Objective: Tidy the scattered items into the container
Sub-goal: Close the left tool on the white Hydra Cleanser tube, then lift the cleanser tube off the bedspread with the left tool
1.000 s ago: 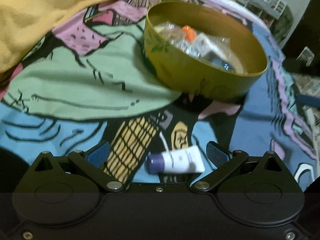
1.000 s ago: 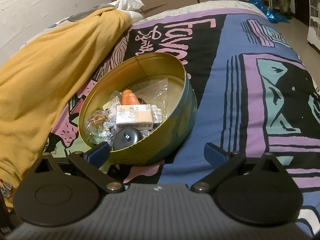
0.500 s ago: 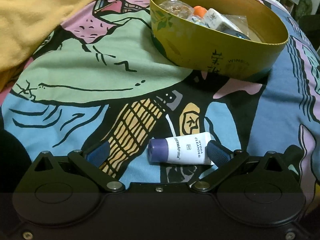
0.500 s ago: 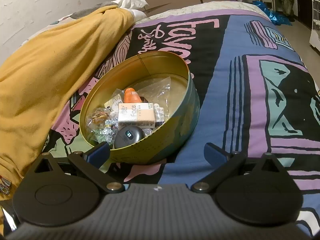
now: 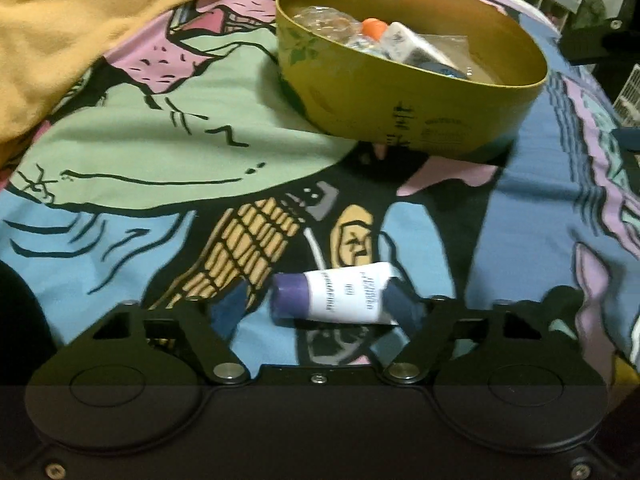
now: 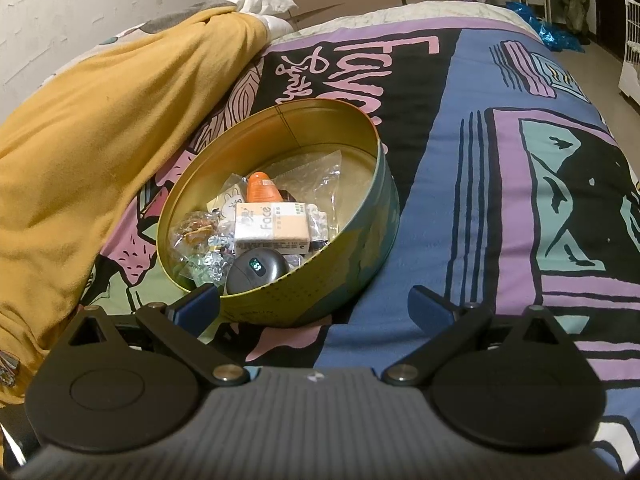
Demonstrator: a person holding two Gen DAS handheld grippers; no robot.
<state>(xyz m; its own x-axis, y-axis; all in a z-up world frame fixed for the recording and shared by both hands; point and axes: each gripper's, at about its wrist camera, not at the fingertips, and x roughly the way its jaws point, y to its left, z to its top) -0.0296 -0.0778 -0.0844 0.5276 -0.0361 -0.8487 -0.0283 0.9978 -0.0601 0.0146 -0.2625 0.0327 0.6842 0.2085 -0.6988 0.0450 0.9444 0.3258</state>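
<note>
White with a purple cap, the tube (image 5: 340,298) lies on the patterned bedspread (image 5: 160,152) between the left gripper's (image 5: 318,306) closing jaws, not yet clamped, while the right gripper (image 6: 316,306) stands spread wide, empty, beside the filled round tin (image 6: 360,248).

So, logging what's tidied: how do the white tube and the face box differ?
The white tube lies on the bedspread between the left gripper fingers, which have just been closing; the face box already sits inside the round tin. The tube is round with a purple cap; the box is rectangular. Both carry print.
</note>
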